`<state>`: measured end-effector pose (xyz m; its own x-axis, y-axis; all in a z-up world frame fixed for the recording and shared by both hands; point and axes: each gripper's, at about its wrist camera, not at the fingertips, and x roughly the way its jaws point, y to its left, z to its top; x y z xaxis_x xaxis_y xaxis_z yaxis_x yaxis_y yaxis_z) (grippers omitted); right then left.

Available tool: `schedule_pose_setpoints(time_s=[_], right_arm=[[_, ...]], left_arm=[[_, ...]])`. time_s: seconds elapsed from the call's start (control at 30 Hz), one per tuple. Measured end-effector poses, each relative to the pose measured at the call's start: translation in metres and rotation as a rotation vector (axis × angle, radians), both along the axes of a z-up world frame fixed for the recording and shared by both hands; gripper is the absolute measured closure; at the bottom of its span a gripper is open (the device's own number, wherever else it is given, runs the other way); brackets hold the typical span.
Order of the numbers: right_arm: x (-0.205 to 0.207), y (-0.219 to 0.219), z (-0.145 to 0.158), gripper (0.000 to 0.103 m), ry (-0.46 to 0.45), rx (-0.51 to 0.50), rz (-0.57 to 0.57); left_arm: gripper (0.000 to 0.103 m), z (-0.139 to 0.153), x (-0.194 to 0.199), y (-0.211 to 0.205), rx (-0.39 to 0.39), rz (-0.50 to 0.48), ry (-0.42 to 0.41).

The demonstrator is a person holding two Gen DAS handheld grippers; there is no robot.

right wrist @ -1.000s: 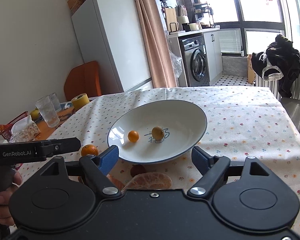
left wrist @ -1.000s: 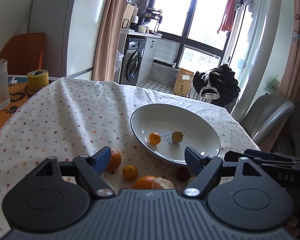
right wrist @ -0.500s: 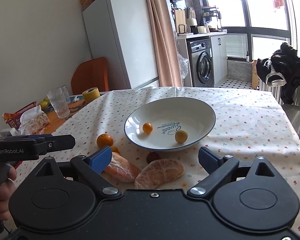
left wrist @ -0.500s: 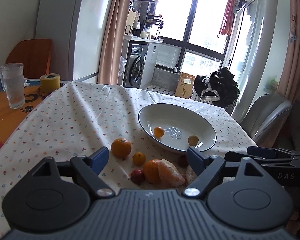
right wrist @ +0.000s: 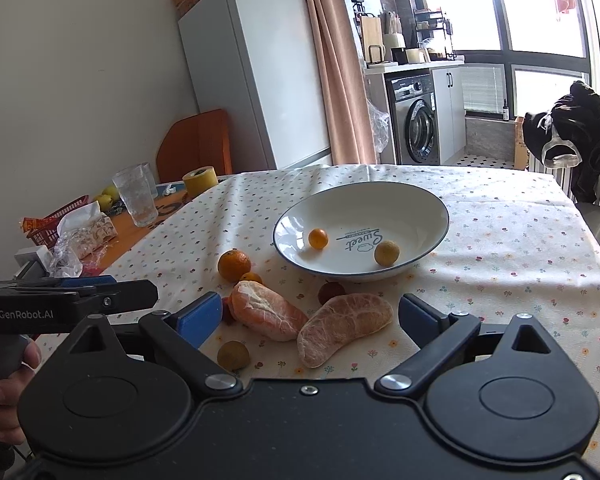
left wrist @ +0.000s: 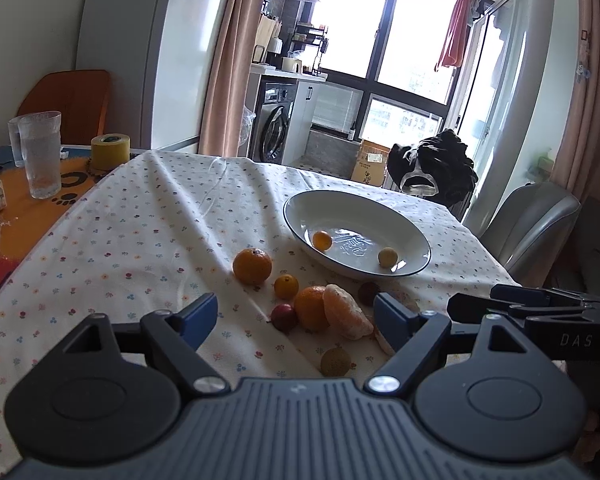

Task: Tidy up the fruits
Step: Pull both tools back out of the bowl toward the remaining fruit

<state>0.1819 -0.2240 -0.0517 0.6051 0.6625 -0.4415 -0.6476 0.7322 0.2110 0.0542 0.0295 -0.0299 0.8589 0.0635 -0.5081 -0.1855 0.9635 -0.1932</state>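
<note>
A white bowl point(right wrist: 428, 210) point(left wrist: 410, 230) on the flowered cloth holds a small orange fruit point(right wrist: 318, 238) and a yellowish round fruit point(right wrist: 386, 253). In front of it lie a mandarin point(right wrist: 233, 265) point(left wrist: 252, 266), two peeled citrus pieces point(right wrist: 269, 316) point(right wrist: 344, 328), a dark red fruit point(right wrist: 331, 292) and a brownish round fruit point(right wrist: 233, 355) point(left wrist: 335, 361). My right gripper point(right wrist: 310, 316) hangs open just above the peeled pieces. My left gripper point(left wrist: 296, 314) is open too, held back over the fruit cluster, empty.
To the left, on the orange mat, stand drinking glasses point(right wrist: 136, 196), a yellow tape roll point(right wrist: 199, 181), a tissue pack point(right wrist: 88, 230) and a red basket point(right wrist: 56, 222). A grey chair point(left wrist: 532, 224) sits at the table's right edge. A hand point(right wrist: 4, 392) grips the left tool.
Both grippers have pulled back from the bowl, so more loose fruit shows in front of them. The yellowish fruit has rolled toward the bowl's right side. Both stay open.
</note>
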Motion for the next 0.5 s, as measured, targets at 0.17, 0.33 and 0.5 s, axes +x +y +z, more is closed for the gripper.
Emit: schedule_pose_setpoints(time_s=[0.17,0.33,0.5], right_arm=[[-0.002,0.001,-0.011,0.007,0.015,-0.006,-0.001],[0.001,0.003,-0.021,0.007,0.042,-0.008,-0.003],[0.001,0.005,-0.031,0.007,0.056,-0.013,0.0]], left_arm=[[0.019,-0.014,-0.001,-0.006,-0.005,-0.011,0.035],[0.019,-0.023,0.001,-0.011,-0.004,-0.021,0.041],[0.02,-0.032,0.004,-0.014,-0.002,-0.023,0.048]])
